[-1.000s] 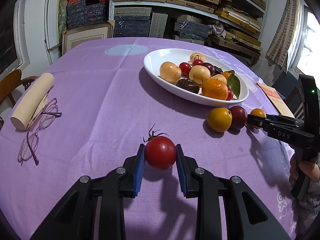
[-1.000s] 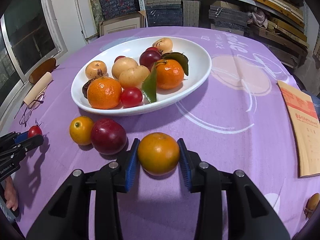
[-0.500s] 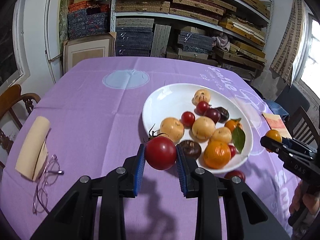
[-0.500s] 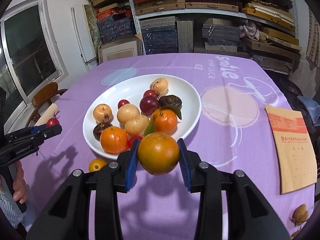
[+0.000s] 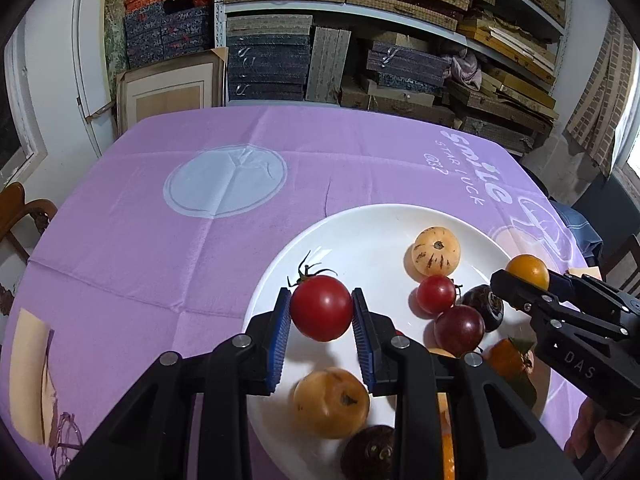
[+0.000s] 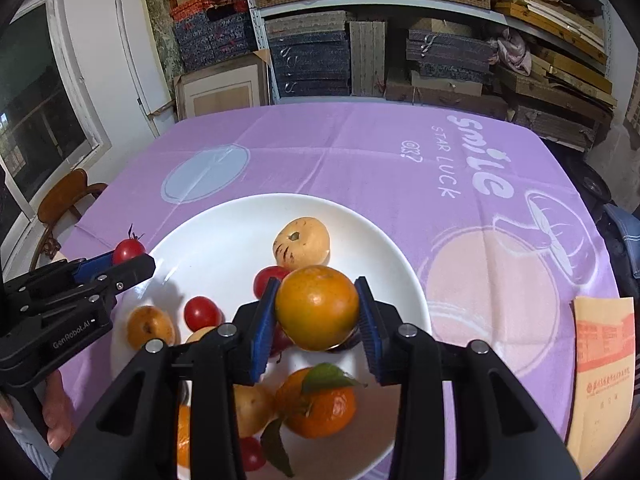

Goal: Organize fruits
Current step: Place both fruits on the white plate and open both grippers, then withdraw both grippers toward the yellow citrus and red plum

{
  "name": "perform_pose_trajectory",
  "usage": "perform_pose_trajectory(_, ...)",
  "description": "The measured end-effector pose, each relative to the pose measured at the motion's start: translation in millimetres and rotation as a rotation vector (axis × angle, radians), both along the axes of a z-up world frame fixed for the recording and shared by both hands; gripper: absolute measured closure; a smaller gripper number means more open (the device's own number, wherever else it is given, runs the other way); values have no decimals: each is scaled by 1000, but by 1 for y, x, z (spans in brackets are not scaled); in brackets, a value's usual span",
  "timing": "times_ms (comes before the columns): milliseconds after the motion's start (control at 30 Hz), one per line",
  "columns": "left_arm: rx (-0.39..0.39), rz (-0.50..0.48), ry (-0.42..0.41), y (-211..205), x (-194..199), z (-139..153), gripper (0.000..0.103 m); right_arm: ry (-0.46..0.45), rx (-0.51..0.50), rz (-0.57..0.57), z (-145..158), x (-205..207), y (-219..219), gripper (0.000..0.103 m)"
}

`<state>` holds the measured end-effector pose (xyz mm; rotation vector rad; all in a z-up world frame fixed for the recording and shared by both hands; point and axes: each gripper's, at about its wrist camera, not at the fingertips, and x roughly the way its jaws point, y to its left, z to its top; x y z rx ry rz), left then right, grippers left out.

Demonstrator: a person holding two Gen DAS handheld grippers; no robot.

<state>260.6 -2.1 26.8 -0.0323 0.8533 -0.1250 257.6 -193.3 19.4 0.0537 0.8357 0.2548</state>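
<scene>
My left gripper (image 5: 321, 313) is shut on a red tomato (image 5: 321, 307) with a green stem and holds it above the left part of the white plate (image 5: 360, 236). My right gripper (image 6: 317, 309) is shut on an orange (image 6: 317, 307) and holds it above the plate (image 6: 224, 236), over the piled fruit. The plate holds several fruits: a pale yellow one (image 5: 436, 252), small red ones (image 5: 436, 294), dark plums (image 5: 460, 330), a leafy mandarin (image 6: 320, 404). Each gripper shows in the other's view, the right one (image 5: 520, 278) and the left one (image 6: 130, 256).
The plate sits on a purple tablecloth (image 5: 200, 248). A rolled beige paper (image 5: 28, 372) and glasses (image 5: 66, 440) lie at the left edge. A yellow booklet (image 6: 604, 360) lies at the right. A wooden chair (image 6: 66, 196) and stacked shelves (image 5: 360, 40) stand beyond the table.
Both grippers have lifted their fruits off the tablecloth and moved forward over the plate. The tomato and the orange stay gripped.
</scene>
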Motion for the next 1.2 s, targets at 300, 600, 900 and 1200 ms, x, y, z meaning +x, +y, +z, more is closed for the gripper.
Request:
perform_pose_trajectory(300, -18, 24, -18, 12, -4, 0, 65, 1, 19, -18, -11, 18, -7, 60)
perform_pose_trajectory(600, -27, 28, -68, 30, -79, 15, 51, -112, 73, -25, 14, -67, -22, 29)
perform_pose_trajectory(900, 7, 14, -126, 30, -173, -12, 40, -189, 209, -78, -5, -176, -54, 8)
perform_pose_trajectory(1200, 72, -45, -104, -2, -188, -33, 40, -211, 204, -157, -22, -212, -72, 5)
